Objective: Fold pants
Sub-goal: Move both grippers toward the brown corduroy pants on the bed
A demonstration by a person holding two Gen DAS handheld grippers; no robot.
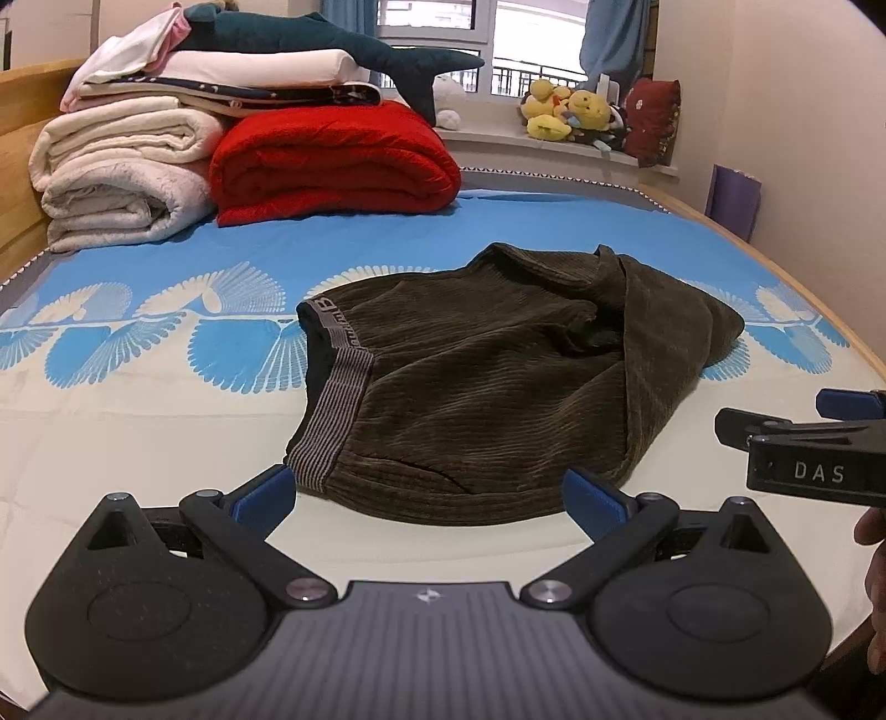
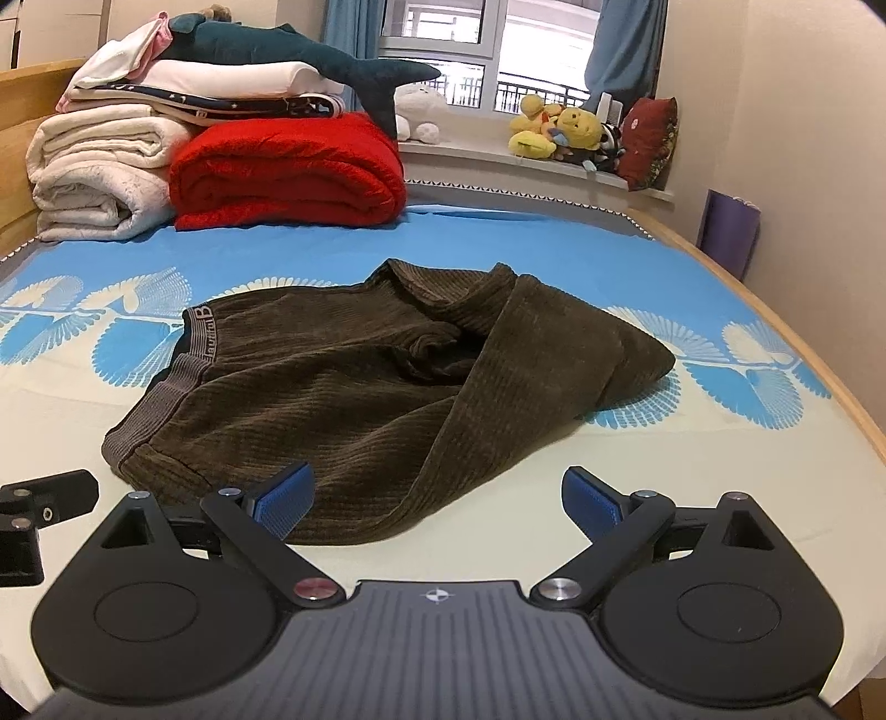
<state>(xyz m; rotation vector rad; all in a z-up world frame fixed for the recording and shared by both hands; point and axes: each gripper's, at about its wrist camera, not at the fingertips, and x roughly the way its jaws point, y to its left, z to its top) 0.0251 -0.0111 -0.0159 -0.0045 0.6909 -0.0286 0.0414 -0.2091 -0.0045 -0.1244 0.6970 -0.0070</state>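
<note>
Dark olive corduroy pants (image 1: 487,376) lie in a folded heap on the bed, grey striped waistband (image 1: 338,410) at the left. My left gripper (image 1: 429,498) stands open just short of the near edge, nothing between its blue pads. In the right wrist view the same pants (image 2: 354,399) lie ahead and left, a leg folded over the top toward the near hem. My right gripper (image 2: 437,501) is open too, its left pad (image 2: 285,507) over the near hem, not clamping it. The right gripper's side (image 1: 803,443) shows at the left view's right edge.
The bed sheet (image 1: 166,421) is cream with a blue band of fan patterns. Folded white blankets (image 1: 122,183) and a red blanket (image 1: 332,160) are stacked at the far left, a shark plush (image 1: 332,44) on top. Yellow plush toys (image 1: 570,111) sit on the windowsill. The wooden bed edge (image 2: 819,365) runs along the right.
</note>
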